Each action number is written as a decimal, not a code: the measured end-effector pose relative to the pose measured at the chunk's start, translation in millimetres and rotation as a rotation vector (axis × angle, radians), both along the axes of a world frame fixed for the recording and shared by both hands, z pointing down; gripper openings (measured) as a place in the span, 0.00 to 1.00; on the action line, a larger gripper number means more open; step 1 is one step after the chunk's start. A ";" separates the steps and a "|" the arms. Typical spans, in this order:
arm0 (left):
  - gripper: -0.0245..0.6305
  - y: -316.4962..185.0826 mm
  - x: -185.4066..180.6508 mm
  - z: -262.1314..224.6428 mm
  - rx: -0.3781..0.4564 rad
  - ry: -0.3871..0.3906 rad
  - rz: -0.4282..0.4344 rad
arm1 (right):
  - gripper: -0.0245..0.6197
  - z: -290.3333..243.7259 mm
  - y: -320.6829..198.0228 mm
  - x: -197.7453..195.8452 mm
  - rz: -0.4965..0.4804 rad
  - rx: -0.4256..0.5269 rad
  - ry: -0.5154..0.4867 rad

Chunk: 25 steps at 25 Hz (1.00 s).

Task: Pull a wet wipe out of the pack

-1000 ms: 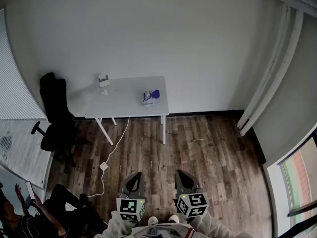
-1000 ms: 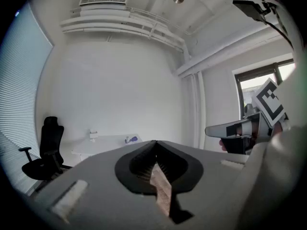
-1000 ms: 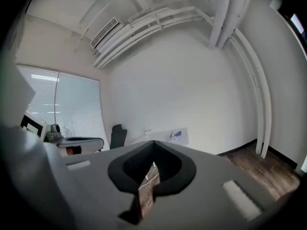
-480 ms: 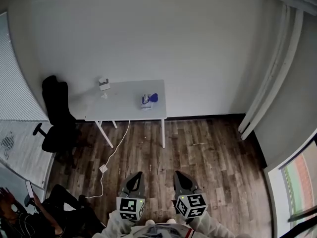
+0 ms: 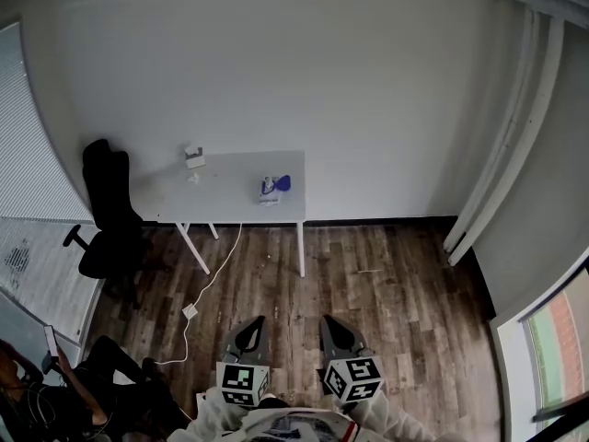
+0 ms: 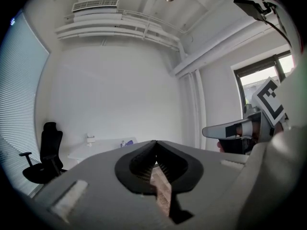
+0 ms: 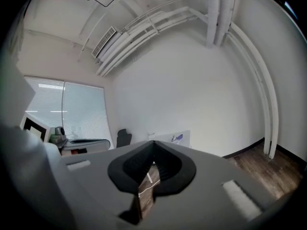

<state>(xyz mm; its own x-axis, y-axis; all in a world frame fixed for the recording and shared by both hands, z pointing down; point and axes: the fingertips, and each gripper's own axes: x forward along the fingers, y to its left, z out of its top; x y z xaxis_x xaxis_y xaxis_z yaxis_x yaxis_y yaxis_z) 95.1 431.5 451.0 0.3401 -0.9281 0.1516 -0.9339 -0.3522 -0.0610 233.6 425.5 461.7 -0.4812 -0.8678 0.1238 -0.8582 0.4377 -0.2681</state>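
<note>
Table [image 5: 225, 201] lower in view than before; wipe pack [image 5: 269, 191], axis unreadable; left tongs [image 6: 154, 144], right tongs [image 7: 153, 143] closed.

The person is holding the left gripper [image 5: 249, 333] and the right gripper [image 5: 332, 331] low in front of the body, side by side and a little apart. Both are pointing forward, nearly level. Each is showing its jaws meeting at the tips, with nothing between them. Pale sleeves [image 5: 210, 420] are showing just behind the marker cubes.
</note>
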 end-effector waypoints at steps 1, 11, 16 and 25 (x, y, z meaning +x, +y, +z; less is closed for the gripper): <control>0.04 -0.6 -1.3 -0.2 -0.001 -0.002 -0.004 | 0.05 -1.8 -1.1 -1.6 -0.005 0.006 -0.001; 0.04 -15.3 -0.9 -0.2 -0.004 -0.016 -0.014 | 0.05 -0.7 -14.5 -2.7 -0.021 0.016 -0.003; 0.04 -40.4 -8.2 9.1 -0.013 -0.007 -0.018 | 0.05 8.0 -37.4 -9.7 -0.021 0.014 0.016; 0.04 -115.1 -50.0 23.4 -0.033 0.029 -0.025 | 0.05 20.7 -110.6 -48.2 -0.016 -0.020 0.046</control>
<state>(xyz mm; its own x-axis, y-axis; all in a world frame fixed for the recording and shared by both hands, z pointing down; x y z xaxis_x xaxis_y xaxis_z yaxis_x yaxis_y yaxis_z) 45.2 316.4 474.4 0.3220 -0.9309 0.1726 -0.9435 -0.3306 -0.0229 185.4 314.9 482.4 -0.4882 -0.8573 0.1632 -0.8630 0.4463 -0.2369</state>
